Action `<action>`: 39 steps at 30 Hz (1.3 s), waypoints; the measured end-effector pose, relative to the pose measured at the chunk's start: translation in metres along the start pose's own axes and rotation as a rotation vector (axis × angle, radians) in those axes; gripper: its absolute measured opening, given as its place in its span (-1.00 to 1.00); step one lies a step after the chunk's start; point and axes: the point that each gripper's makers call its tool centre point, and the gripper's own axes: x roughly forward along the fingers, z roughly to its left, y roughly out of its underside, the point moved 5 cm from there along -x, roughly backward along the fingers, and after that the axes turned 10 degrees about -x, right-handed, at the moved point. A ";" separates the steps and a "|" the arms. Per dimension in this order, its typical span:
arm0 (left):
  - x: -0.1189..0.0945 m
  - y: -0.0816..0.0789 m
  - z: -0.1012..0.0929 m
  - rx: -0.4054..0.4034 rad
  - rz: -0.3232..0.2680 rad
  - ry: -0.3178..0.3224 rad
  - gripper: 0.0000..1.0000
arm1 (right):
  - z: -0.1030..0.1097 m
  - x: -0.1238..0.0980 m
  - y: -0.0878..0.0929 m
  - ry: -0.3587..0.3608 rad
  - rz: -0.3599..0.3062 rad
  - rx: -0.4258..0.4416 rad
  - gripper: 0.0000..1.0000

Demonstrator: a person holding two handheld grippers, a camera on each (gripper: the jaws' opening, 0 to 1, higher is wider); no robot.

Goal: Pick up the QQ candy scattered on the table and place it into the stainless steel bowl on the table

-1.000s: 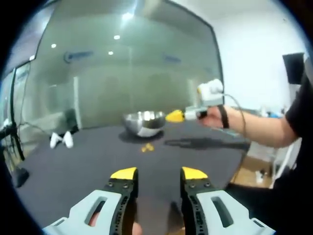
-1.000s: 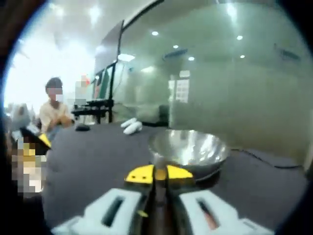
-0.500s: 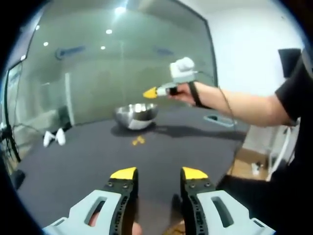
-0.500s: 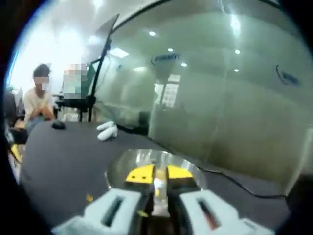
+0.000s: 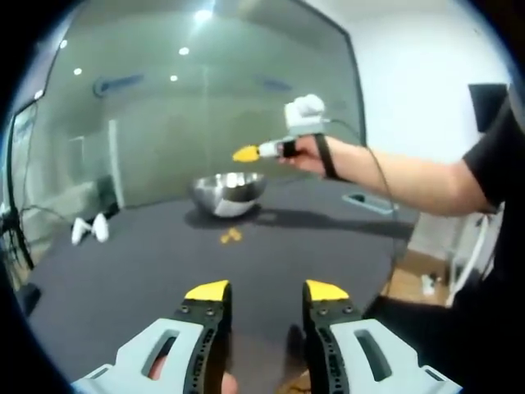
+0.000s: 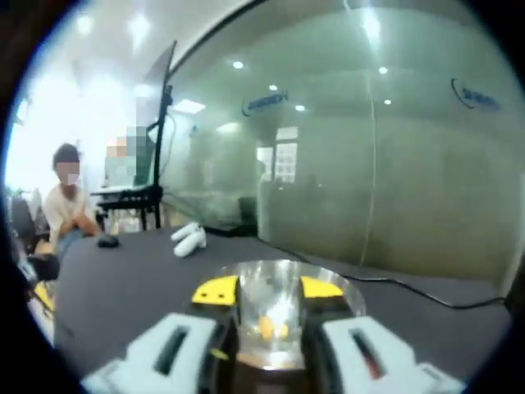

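My left gripper (image 5: 265, 292) hangs idle over the dark table (image 5: 123, 271), jaws wide and empty, with QQ candy (image 5: 230, 235) still on the cloth near the stainless steel bowl (image 5: 229, 193). My right gripper (image 6: 267, 290), pinched shut half a second ago, has now spread its jaws above the bowl. A yellow piece shows between them, so I judge that candy delivered and the table pieces next.

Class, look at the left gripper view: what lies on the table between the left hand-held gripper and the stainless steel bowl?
In the left gripper view, bare dark table, then yellow QQ candy just short of the stainless steel bowl, lies beyond the left hand-held gripper.
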 end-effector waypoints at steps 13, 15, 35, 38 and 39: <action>-0.001 -0.003 -0.002 0.013 0.002 -0.003 -0.28 | 0.015 -0.027 0.004 -0.071 -0.005 -0.009 -0.45; 0.000 -0.002 -0.001 0.017 0.010 -0.006 -0.28 | 0.016 -0.034 0.011 -0.082 -0.002 -0.006 -0.45; 0.005 -0.005 -0.006 0.015 0.000 0.033 -0.28 | 0.056 -0.123 0.076 -0.186 -0.028 -0.008 -0.53; 0.005 -0.003 -0.003 0.033 0.007 0.008 -0.28 | 0.062 -0.121 0.078 -0.210 -0.024 -0.003 -0.53; 0.004 -0.003 -0.002 0.037 0.009 0.001 -0.28 | 0.065 -0.119 0.080 -0.223 -0.023 -0.004 -0.53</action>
